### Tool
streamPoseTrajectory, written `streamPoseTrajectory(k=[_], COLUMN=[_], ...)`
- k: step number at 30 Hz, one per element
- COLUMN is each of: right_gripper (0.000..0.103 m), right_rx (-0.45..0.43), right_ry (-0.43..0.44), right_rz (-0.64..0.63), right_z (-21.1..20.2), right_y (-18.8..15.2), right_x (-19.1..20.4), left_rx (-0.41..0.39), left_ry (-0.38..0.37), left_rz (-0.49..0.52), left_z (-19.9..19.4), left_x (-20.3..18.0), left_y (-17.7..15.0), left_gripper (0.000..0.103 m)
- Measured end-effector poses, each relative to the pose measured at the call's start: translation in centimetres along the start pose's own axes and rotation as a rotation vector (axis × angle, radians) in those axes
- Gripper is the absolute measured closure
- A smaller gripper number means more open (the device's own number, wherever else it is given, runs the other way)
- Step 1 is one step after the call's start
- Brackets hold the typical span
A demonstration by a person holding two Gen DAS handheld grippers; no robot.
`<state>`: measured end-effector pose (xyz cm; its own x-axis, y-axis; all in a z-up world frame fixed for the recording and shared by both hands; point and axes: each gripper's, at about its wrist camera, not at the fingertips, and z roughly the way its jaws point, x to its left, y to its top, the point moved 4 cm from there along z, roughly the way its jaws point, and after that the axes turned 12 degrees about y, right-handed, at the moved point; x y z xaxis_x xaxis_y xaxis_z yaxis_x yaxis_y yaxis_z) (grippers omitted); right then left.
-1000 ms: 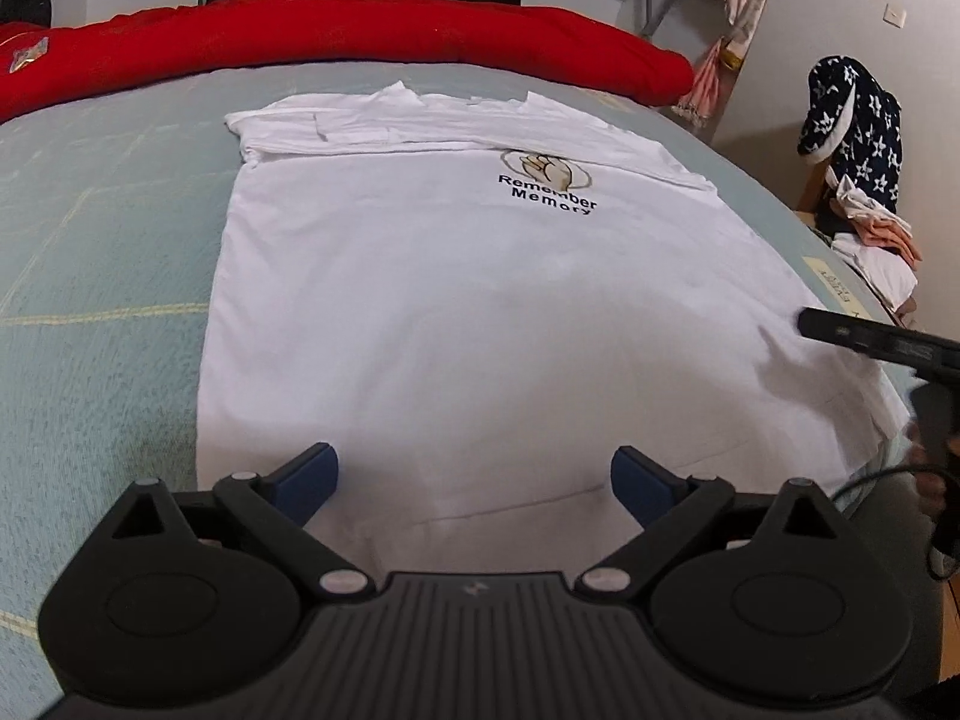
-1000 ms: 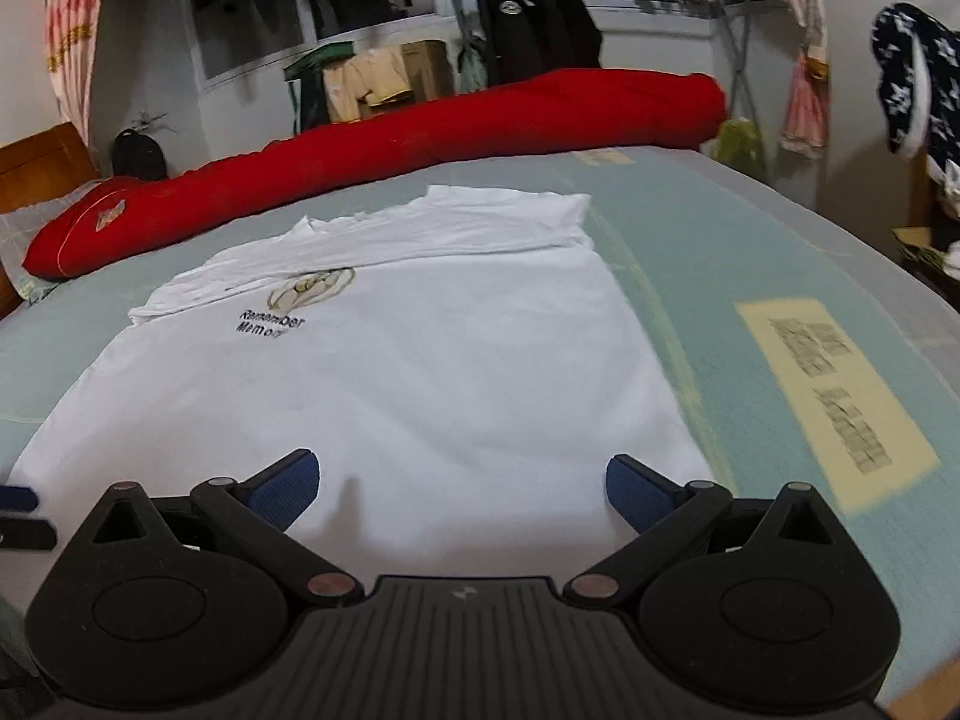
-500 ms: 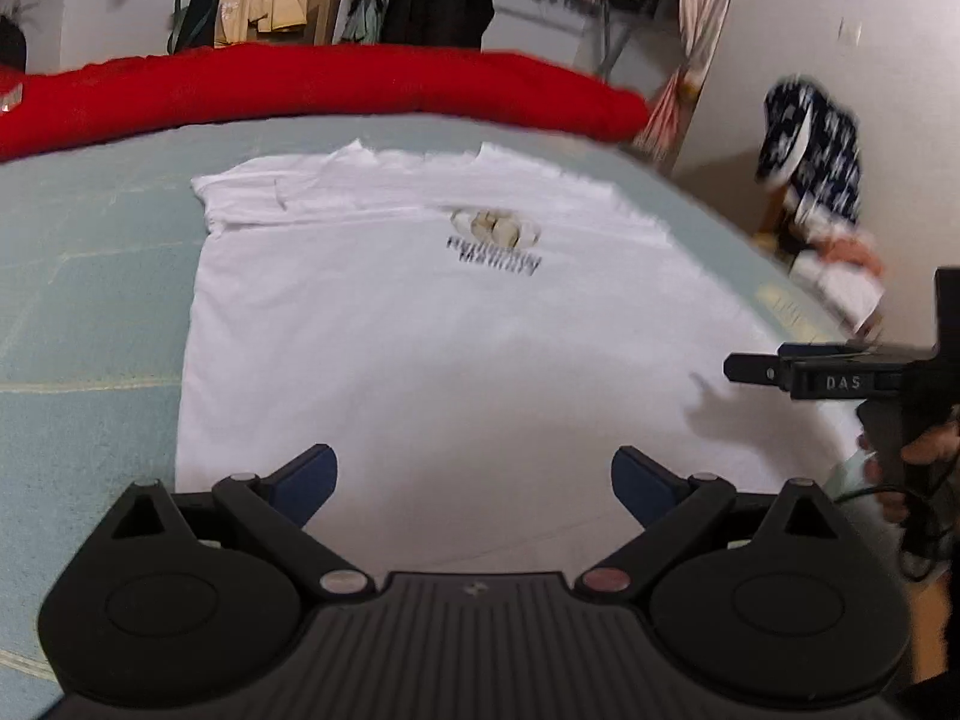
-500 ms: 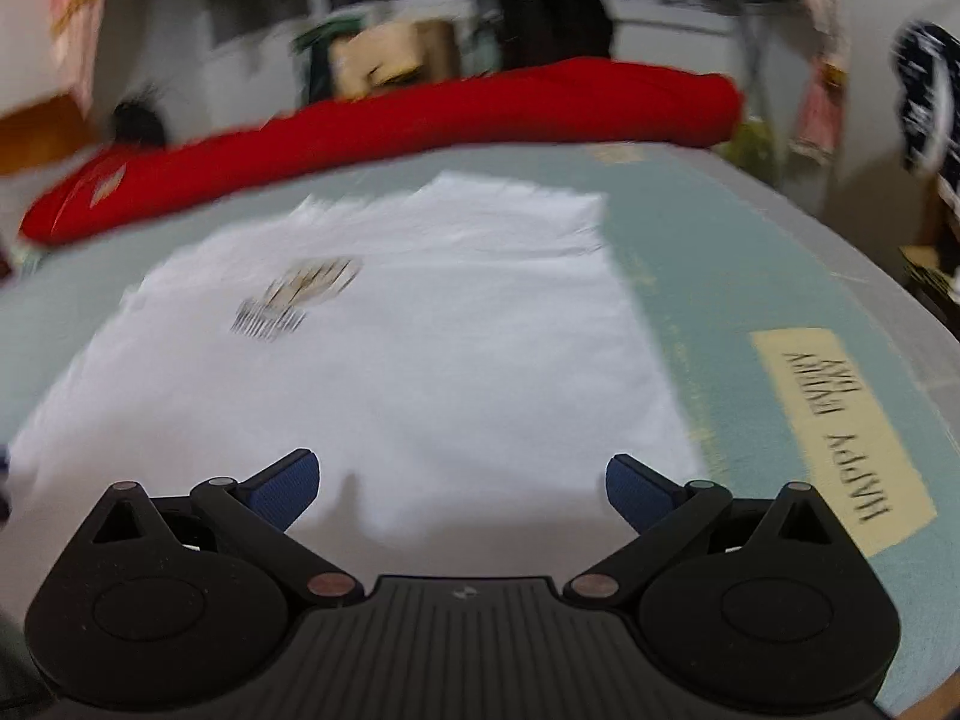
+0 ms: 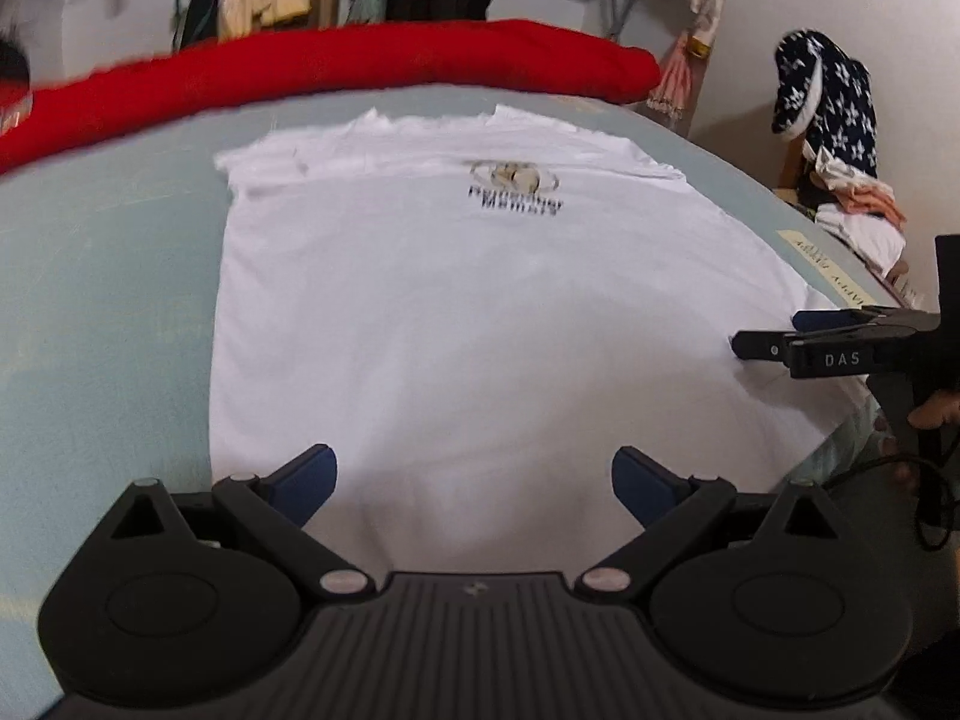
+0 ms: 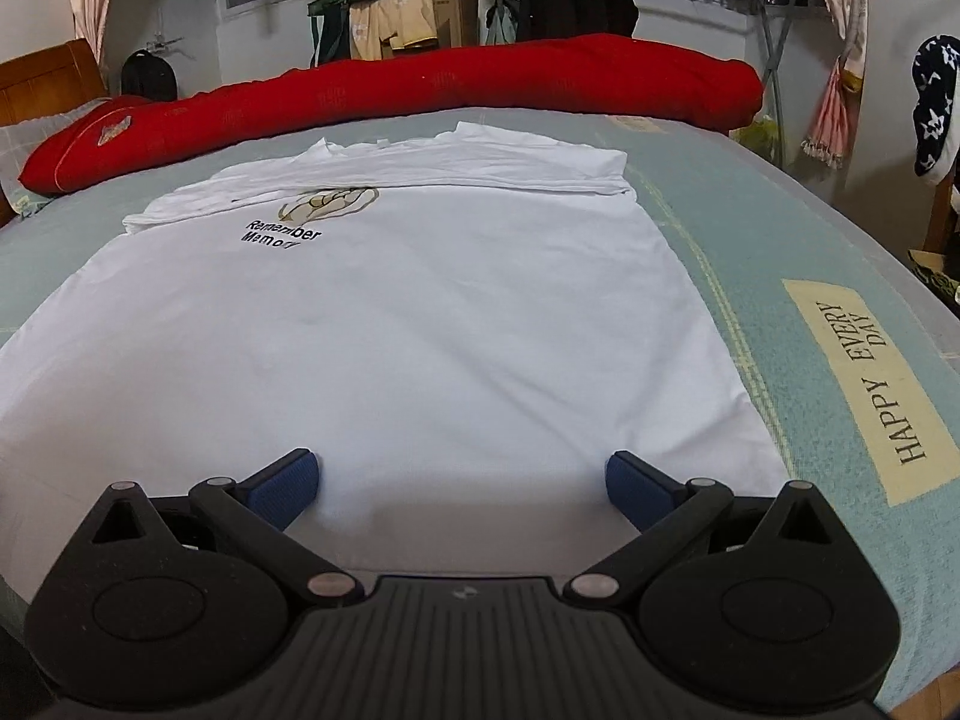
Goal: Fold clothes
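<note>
Left wrist view showed the white T-shirt (image 5: 480,312) spread flat on the bed (image 5: 102,276), sleeves tucked in; both the left gripper (image 5: 474,471) and the right gripper (image 6: 462,477) gaped empty at its hem, likely poised for lifting.

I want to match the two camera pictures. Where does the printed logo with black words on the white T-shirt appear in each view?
Left wrist view: the printed logo is at upper centre, blurred, on the far part of the white T-shirt.
Right wrist view: it is at upper left, and reads "Remember Memory".
Shared landmark: the red bolster lies across the bed behind the shirt in both.
</note>
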<state>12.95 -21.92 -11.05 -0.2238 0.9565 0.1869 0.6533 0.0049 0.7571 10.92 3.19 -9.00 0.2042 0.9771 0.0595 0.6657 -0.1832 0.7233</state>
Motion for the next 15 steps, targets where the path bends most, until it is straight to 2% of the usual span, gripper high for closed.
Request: streamPoseTrajectory(k=[2,8,10,15], right_gripper=[0.000,0.000,0.000,0.000], right_rx=[0.007,0.011,0.011,0.017], right_ry=[-0.004,-0.008,-0.009,-0.015], right_rz=[0.004,0.000,-0.007,-0.051], right_z=[0.2,0.3,0.3,0.1], right_y=[0.3,0.3,0.3,0.0], right_x=[0.0,0.0,0.0,0.3], left_rx=[-0.009,0.022,0.028,0.002], left_ry=[0.006,-0.010,-0.014,-0.016], left_rz=[0.025,0.047,0.056,0.103], left_z=[0.3,2.4,3.0,1.5], left_x=[-0.5,-2.1,-2.7,-2.4], left_y=[0.9,0.5,0.3,-1.4], left_gripper=[0.005,0.005,0.002,0.001])
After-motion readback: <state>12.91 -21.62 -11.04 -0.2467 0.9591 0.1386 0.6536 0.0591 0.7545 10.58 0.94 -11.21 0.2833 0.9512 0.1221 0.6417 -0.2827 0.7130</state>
